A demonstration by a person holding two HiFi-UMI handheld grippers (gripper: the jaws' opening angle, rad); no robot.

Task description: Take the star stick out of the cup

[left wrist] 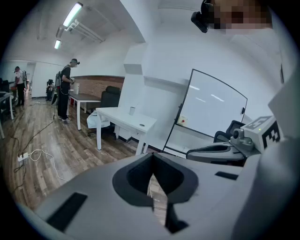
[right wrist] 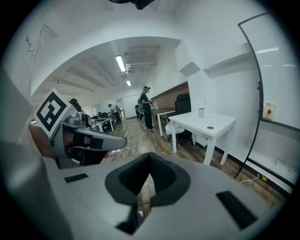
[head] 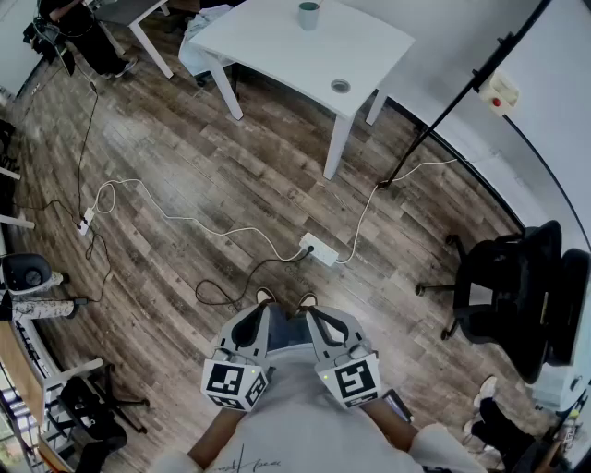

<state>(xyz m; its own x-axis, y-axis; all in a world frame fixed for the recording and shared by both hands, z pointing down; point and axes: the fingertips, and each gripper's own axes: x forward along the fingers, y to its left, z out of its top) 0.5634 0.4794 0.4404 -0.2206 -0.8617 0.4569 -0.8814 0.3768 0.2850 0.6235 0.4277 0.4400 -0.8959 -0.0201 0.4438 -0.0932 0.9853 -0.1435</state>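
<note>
Cup (head: 308, 15) with star stick (right wrist: 204, 104) upright inside: on white surface (head: 277, 46), at its far edge. Left gripper (left wrist: 152, 155), right gripper (right wrist: 150, 155): jaws closed, empty, well apart from surface.

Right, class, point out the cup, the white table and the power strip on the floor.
cup (head: 308, 16), head view, its side wall.
white table (head: 277, 46), head view, bare tabletop.
power strip (head: 319, 249), head view, its top face.
</note>
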